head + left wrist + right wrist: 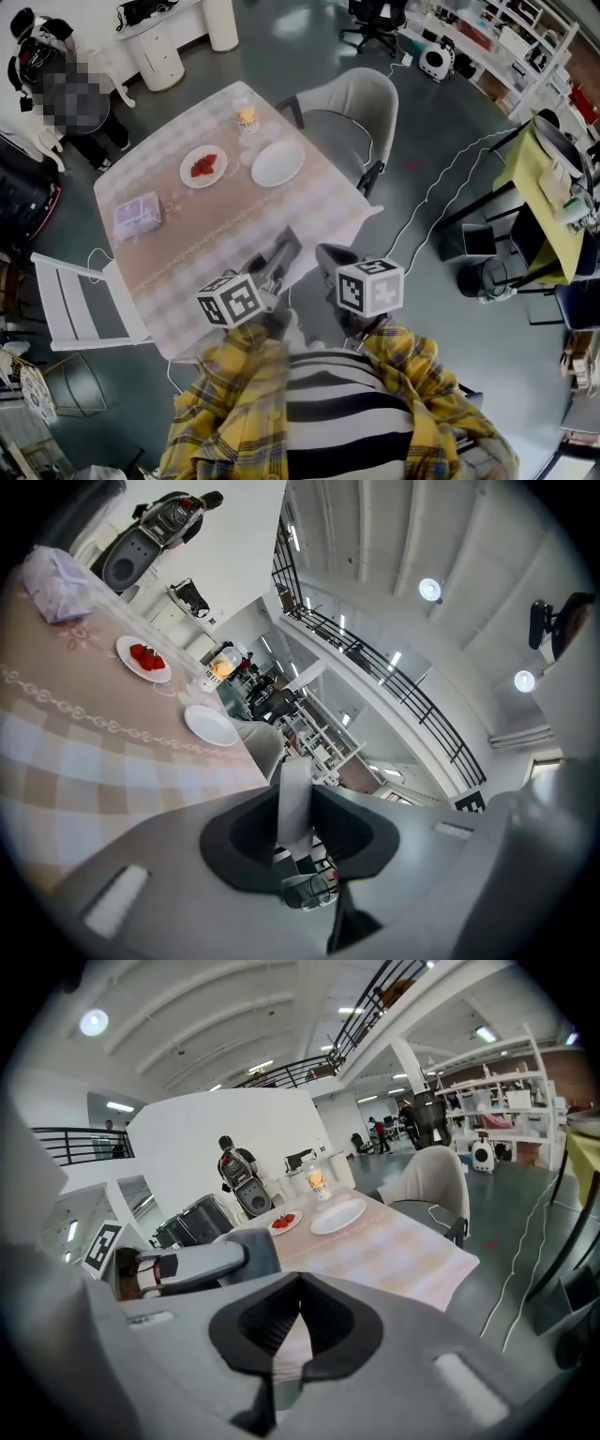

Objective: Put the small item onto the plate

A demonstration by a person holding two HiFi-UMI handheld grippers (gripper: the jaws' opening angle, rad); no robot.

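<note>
1. Across the table [216, 244] from both grippers, red pieces [203, 166] lie on a small dish [187, 178]; these are probably the small item. They are too small to tell a long axis.
2. They lie ahead and to the left of the jaws. The left gripper [279, 251] is nearer than the right gripper [334, 259]; both sit at the near edge, close to the body.
3. Both pairs of jaws are closed on nothing.
4. An empty plate [277, 163] sits just right of the dish, not touching it.
5. A checked cloth with a beige band covers the table, which also holds a cup [247, 114] and a packet [138, 215].
6. Around it are a grey floor, a chair [352, 108], cables [441, 178] and a person [70, 103].
</note>
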